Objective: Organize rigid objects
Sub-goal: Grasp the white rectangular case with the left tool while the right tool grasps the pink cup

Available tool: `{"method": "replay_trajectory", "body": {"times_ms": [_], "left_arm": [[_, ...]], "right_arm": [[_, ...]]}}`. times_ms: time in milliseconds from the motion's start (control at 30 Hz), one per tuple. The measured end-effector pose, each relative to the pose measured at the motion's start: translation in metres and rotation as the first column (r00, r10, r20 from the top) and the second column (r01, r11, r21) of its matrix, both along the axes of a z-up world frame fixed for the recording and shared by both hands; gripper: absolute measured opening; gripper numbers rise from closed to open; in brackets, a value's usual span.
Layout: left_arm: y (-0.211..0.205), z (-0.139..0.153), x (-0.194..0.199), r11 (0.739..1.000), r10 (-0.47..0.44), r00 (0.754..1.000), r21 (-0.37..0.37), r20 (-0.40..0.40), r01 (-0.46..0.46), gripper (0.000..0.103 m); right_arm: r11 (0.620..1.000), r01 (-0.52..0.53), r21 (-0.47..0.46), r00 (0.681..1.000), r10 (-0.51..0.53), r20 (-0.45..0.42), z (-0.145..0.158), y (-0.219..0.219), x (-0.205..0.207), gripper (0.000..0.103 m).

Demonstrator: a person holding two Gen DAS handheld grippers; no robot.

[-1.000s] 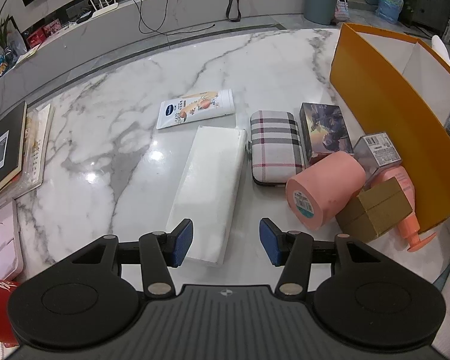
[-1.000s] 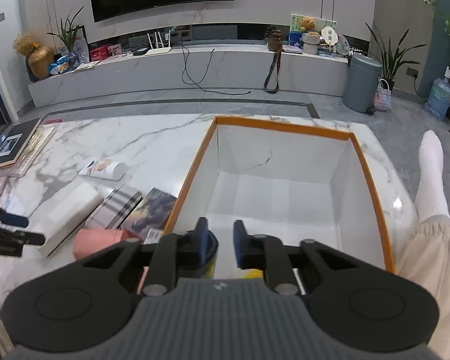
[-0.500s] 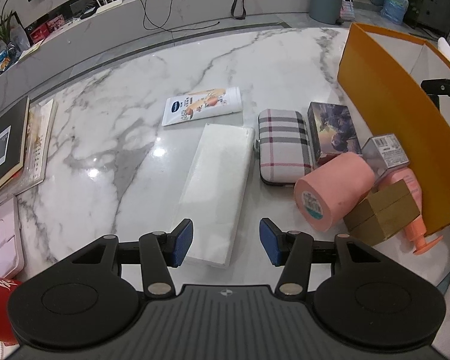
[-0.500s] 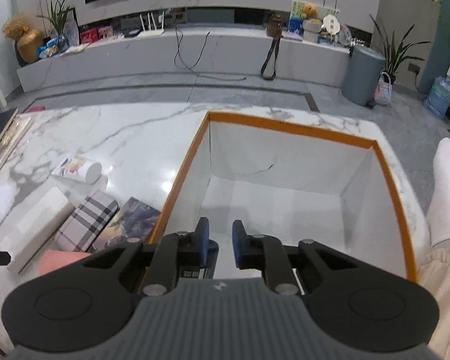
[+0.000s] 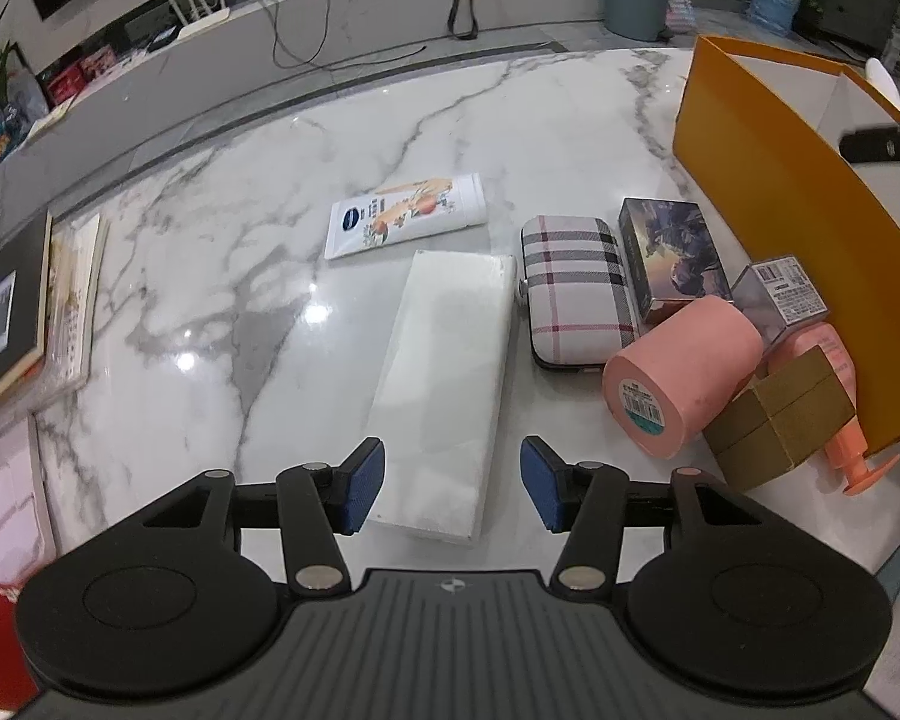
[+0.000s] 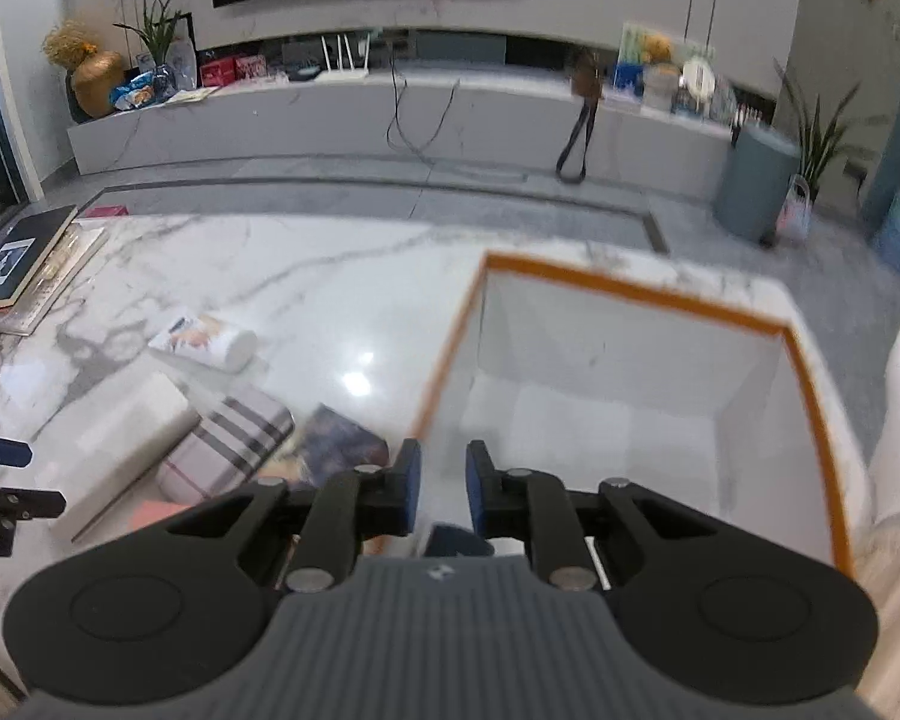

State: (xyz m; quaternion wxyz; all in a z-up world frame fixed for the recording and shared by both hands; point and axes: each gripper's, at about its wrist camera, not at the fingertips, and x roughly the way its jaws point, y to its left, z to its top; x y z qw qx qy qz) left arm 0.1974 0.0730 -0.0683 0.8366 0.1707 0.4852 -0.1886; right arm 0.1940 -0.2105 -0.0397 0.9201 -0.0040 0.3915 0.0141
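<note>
A glossy grey-veined marble bench [image 5: 222, 276] carries a flat white pack [image 5: 444, 384], a plaid case [image 5: 573, 291], a pink cylinder [image 5: 678, 384] and a brown carton [image 5: 780, 420], clustered at 3 o'clock beside the tall orange box [image 5: 798, 222]. The left tongs [image 5: 453, 483] have just been opening and hang half-wide, empty, over the pack's near end. The right tongs [image 6: 444, 489] stand narrow and empty at the box's rim [image 6: 444, 384], a low marble ledge across the room behind

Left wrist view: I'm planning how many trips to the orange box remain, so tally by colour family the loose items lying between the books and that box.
White or white-based: 3, the tube, flat pack, plaid case
Pink: 2, the roll, pump bottle
Dark or clear printed boxes: 2
Brown: 1, the cardboard box
Total: 8
</note>
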Motion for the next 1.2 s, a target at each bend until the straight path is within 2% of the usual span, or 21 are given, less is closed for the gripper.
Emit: {"method": "replay_trajectory", "body": {"times_ms": [67, 167, 333, 433, 500, 567, 667, 767, 833, 1067, 1200], "left_arm": [[-0.001, 0.002, 0.0, 1.0, -0.018, 1.0, 0.018, 0.02, 0.018, 0.07], [0.0, 0.003, 0.001, 0.999, -0.036, 0.998, 0.034, 0.048, 0.034, 0.075], [0.003, -0.001, 0.007, 0.999, -0.035, 0.998, 0.018, 0.044, 0.034, 0.08], [0.003, -0.009, 0.013, 0.999, -0.039, 0.999, 0.016, 0.024, 0.039, 0.08], [0.003, -0.016, 0.018, 0.999, -0.032, 0.999, 0.023, 0.007, 0.031, 0.08], [0.004, -0.023, 0.023, 0.999, -0.022, 1.0, 0.024, -0.005, 0.022, 0.08], [0.007, -0.031, 0.029, 1.0, -0.016, 0.999, 0.01, -0.031, 0.016, 0.085], [0.008, -0.037, 0.032, 1.0, -0.009, 0.998, 0.006, -0.06, 0.01, 0.086], [0.007, -0.041, 0.034, 1.0, -0.004, 0.997, 0.004, -0.074, 0.004, 0.086], [0.01, -0.047, 0.036, 0.999, 0.032, 0.993, -0.026, -0.116, -0.035, 0.075], [0.012, -0.046, 0.032, 0.998, 0.06, 0.986, -0.006, -0.153, -0.062, 0.074]], "right_arm": [[0.998, -0.045, 0.034, 0.999, 0.045, 0.018, 0.007, 0.011, -0.002, 0.019], [0.992, -0.124, 0.012, 0.991, 0.123, 0.056, 0.015, 0.037, -0.005, 0.022], [0.975, -0.218, 0.042, 0.975, 0.219, -0.039, -0.007, 0.072, 0.008, 0.028], [0.97, -0.234, 0.059, 0.964, 0.24, -0.113, -0.026, 0.085, 0.013, 0.042], [0.968, -0.238, 0.077, 0.956, 0.247, -0.157, -0.036, 0.09, 0.014, 0.058], [0.97, -0.231, 0.077, 0.953, 0.241, -0.183, -0.044, 0.093, 0.016, 0.067], [0.971, -0.222, 0.086, 0.946, 0.236, -0.224, -0.054, 0.096, 0.019, 0.069], [0.972, -0.215, 0.099, 0.939, 0.234, -0.253, -0.062, 0.097, 0.022, 0.075], [0.969, -0.22, 0.116, 0.936, 0.243, -0.253, -0.064, 0.099, 0.023, 0.076], [0.954, -0.276, 0.115, 0.919, 0.297, -0.26, -0.068, 0.113, 0.021, 0.073], [0.937, -0.327, 0.12, 0.904, 0.347, -0.251, -0.068, 0.125, 0.016, 0.073]]}}
